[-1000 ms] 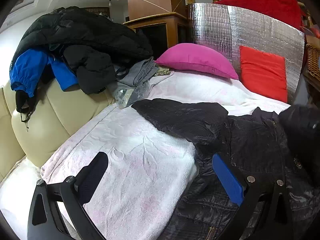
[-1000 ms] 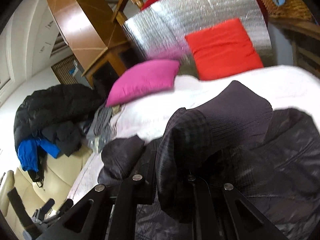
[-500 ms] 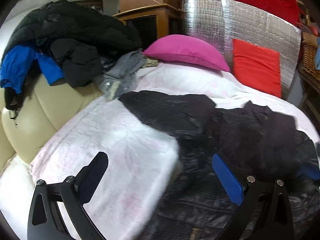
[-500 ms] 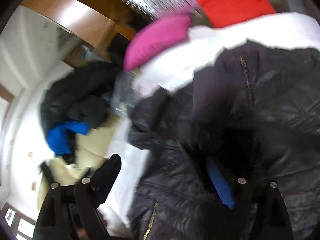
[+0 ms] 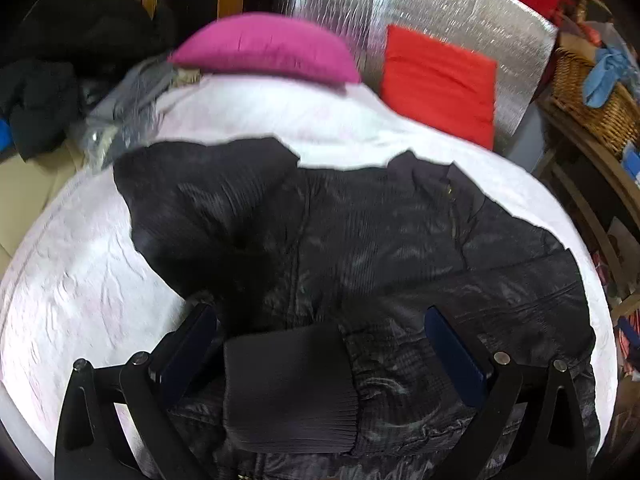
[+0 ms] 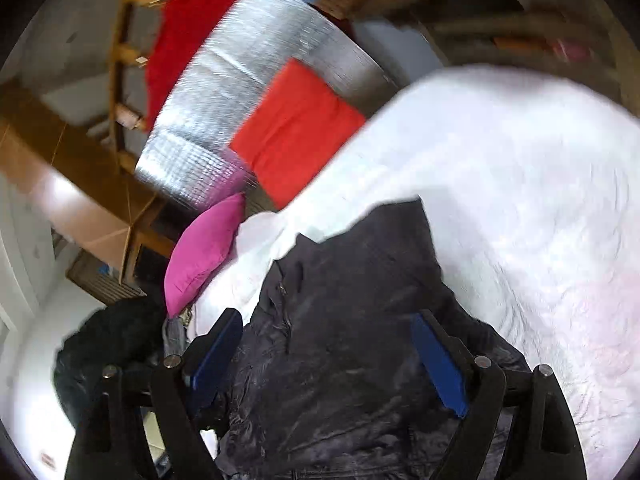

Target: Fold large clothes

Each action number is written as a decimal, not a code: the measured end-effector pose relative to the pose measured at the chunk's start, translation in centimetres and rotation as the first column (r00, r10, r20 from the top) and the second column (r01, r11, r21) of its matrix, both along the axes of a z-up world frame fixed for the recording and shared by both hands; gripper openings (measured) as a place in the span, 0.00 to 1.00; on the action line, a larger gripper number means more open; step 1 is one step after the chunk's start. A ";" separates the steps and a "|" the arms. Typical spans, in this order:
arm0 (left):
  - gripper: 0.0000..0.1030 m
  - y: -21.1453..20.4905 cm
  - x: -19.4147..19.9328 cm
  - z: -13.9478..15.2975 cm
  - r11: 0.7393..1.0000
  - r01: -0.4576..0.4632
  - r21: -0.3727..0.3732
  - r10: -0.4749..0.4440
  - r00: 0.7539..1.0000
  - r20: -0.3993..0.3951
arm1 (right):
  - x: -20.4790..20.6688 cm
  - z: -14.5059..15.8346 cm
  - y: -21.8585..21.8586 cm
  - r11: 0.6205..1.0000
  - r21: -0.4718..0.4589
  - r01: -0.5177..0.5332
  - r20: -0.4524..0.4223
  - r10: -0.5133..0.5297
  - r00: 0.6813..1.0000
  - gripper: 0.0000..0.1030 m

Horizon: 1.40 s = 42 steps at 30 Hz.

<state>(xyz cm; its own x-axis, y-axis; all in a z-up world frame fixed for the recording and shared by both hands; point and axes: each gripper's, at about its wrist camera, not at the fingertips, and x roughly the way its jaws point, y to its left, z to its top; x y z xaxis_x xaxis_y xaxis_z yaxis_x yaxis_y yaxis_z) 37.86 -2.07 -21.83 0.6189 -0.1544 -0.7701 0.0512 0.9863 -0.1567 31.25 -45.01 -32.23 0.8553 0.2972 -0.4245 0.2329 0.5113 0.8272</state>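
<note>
both grippers, left and right, gape wide over black jacket.

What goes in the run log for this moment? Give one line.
stage: jacket spread on blanket | left gripper: open over cuff | right gripper: open, holding nothing

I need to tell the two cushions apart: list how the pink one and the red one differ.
The pink cushion is plump and rounded; the red cushion is flat and squared. The pink cushion lies on the white cover; the red cushion leans against the silver foil panel. Both sit at the far end, beyond the black jacket.
</note>
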 end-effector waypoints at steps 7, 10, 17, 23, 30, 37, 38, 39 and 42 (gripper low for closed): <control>1.00 2.4 -1.1 -0.5 0.998 -0.051 0.030 0.053 0.998 -0.045 | 2.8 -2.8 -1.9 0.994 -0.109 -0.016 -0.108 0.004 0.994 0.86; 1.00 3.9 -1.5 -1.0 0.997 -0.069 0.025 0.071 0.994 -0.077 | 4.4 -3.3 -0.5 0.984 -0.162 -0.079 -0.139 0.056 0.989 0.86; 0.92 6.3 -2.7 -2.2 0.996 -0.072 -0.048 0.063 0.984 -0.164 | 6.8 -4.6 2.9 0.928 -0.333 -0.165 -0.248 0.083 0.965 0.86; 0.63 6.1 -2.4 -3.9 0.989 -0.032 -0.145 -0.003 0.973 -0.231 | 7.1 -4.8 3.4 0.929 -0.328 -0.170 -0.242 0.092 0.966 0.85; 0.63 3.8 -1.0 -5.1 0.992 0.034 -0.120 -0.062 0.970 -0.236 | 7.7 -5.4 3.7 0.925 -0.329 -0.189 -0.271 0.099 0.957 0.80; 0.12 2.6 -0.5 -3.8 0.997 0.070 -0.041 -0.075 0.990 -0.118 | 7.7 -6.2 3.3 0.912 -0.370 -0.178 -0.317 0.056 0.947 0.49; 0.12 2.3 -0.4 -3.6 0.997 0.074 -0.021 -0.076 0.992 -0.104 | 7.7 -6.3 3.1 0.911 -0.374 -0.174 -0.318 0.051 0.947 0.47; 0.12 2.0 -0.3 -3.6 0.997 0.080 -0.001 -0.080 0.992 -0.095 | 7.6 -6.3 2.9 0.913 -0.370 -0.171 -0.315 0.050 0.948 0.47; 0.22 1.4 0.4 -4.1 0.996 0.082 0.033 -0.078 0.992 -0.099 | 7.4 -6.5 2.4 0.922 -0.351 -0.164 -0.304 0.054 0.951 0.46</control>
